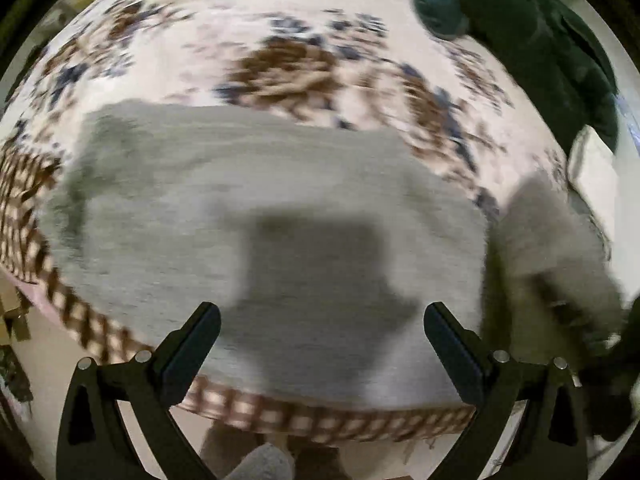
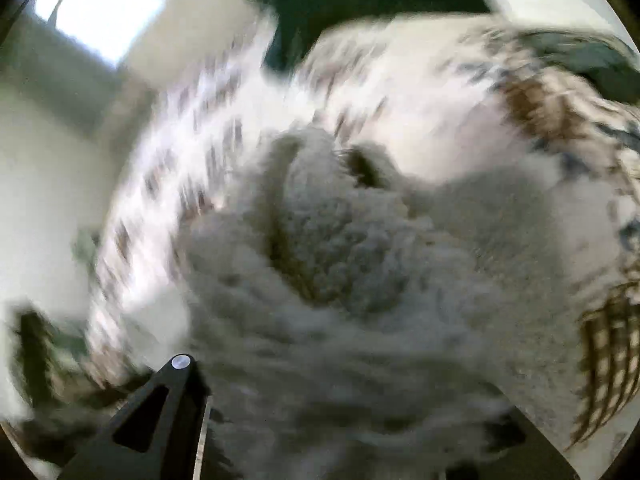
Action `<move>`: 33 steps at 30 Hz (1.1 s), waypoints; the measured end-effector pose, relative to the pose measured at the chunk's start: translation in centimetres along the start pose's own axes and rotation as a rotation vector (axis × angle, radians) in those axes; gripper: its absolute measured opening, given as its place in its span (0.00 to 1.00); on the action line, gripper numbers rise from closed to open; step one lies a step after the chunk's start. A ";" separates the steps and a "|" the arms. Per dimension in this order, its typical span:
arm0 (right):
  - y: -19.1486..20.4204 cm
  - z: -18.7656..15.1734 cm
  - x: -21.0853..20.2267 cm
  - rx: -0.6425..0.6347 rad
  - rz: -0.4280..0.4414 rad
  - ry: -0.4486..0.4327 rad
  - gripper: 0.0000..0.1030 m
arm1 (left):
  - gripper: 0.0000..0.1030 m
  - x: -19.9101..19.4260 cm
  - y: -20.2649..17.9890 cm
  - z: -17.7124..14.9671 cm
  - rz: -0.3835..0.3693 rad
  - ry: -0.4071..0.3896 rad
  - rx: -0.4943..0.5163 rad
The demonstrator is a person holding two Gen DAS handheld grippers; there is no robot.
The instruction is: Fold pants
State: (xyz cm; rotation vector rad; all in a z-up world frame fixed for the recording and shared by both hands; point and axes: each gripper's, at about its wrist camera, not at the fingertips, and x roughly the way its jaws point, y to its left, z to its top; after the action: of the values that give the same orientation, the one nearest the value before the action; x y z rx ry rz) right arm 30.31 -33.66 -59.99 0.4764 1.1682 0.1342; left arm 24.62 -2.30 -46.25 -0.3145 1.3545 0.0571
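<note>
L wrist cam looks steeply down from above the floral bedspread (image 1: 304,20), fairly high, wide view. R wrist cam also tilts down but sits much nearer, lens almost buried in grey fleece pants (image 2: 360,280). Both share pants (image 1: 248,200), bedspread (image 2: 420,92), dark green garment (image 1: 520,20).

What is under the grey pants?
Under the pants lies a floral cloth with a checked border; it shows all around them. What that cloth covers cannot be seen. One part of the pants bunches over the right gripper.
</note>
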 end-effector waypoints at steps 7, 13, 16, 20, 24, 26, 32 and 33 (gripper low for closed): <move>7.6 -5.5 6.4 -0.144 0.012 0.254 0.79 | 1.00 -1.1 6.0 1.5 0.013 -0.018 -0.052; 2.9 -5.0 -0.1 0.083 0.080 0.179 0.82 | 1.00 -1.6 2.4 3.7 -0.080 -0.046 0.041; -0.9 -3.8 -2.7 0.185 -0.003 0.146 0.82 | 1.00 -0.4 -1.5 4.6 -0.158 -0.017 0.107; -6.3 -2.0 -3.4 0.283 -0.137 0.124 0.82 | 0.98 2.6 -7.4 4.9 -0.193 0.020 0.216; -9.4 -1.9 -3.4 0.333 -0.215 0.104 0.82 | 0.55 7.1 -12.8 3.9 -0.162 0.089 0.382; -10.4 -2.0 -3.2 0.344 -0.236 0.098 0.82 | 0.10 9.5 -14.5 3.4 -0.164 0.132 0.447; -13.1 -2.8 -2.1 0.429 -0.217 0.101 0.82 | 0.05 6.8 -12.2 2.9 -0.252 0.064 0.397; -13.6 -3.0 -2.2 0.438 -0.209 0.101 0.82 | 0.05 5.9 -11.3 3.1 -0.255 0.052 0.371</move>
State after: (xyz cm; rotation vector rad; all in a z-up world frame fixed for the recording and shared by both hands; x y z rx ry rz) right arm 24.75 -45.68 -64.83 0.7329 1.3435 -0.2877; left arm 31.36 -13.16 -49.30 -0.1732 1.3360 -0.4130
